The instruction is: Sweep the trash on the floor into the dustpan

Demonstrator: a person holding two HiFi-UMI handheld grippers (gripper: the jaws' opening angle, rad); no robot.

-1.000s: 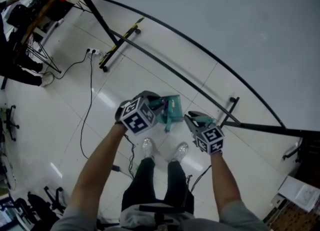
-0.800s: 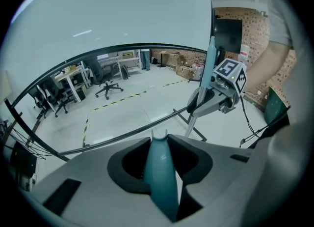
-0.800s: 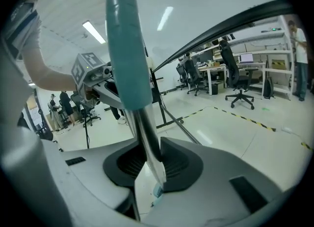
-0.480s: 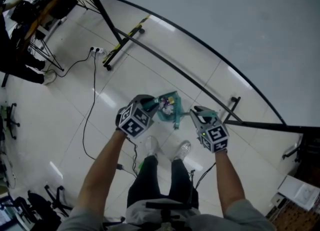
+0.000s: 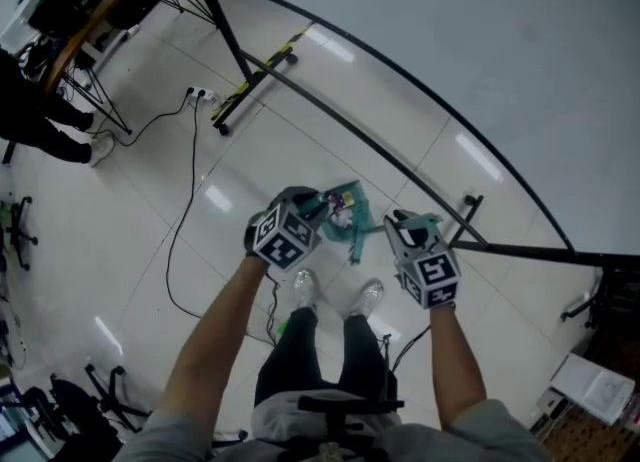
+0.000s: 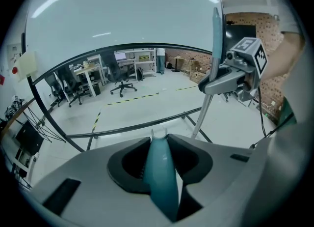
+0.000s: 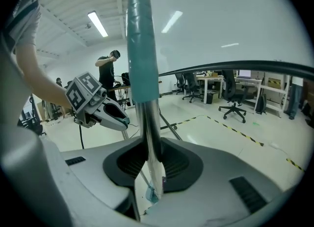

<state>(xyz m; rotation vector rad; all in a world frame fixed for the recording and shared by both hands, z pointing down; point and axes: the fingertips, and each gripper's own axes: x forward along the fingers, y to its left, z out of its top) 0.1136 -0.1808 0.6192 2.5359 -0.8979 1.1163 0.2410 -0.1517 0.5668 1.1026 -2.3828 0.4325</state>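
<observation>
Looks like we're somewhere in the collect-it-up stage here. The left gripper (image 5: 308,208) has its jaws clamped on the teal dustpan handle (image 6: 161,177), which runs straight out between them. The right gripper (image 5: 405,225) is pinching the metal broom pole (image 7: 147,123), with the pole's teal grip sticking up above the jaws and what I think is the brush end showing low down below them. The dustpan (image 5: 347,212) itself sits just ahead of the left jaws and between the two grippers, out in front of the person's shoes (image 5: 298,288). There's a little purple-and-white something in the pan, and my guess is that's trash already swept in, but it's too small to be sure. I can't spot any loose bits on the floor (image 5: 200,200) near either tool, and I can't really tell if the pan's lip is touching the tiles or hanging just above. If anything's left, the next move needs the pan's lip flat on the floor, with the brush dropped behind the bit and drawn toward the left gripper. I'd keep that pan level though, or whatever's in it slides right back out.
</observation>
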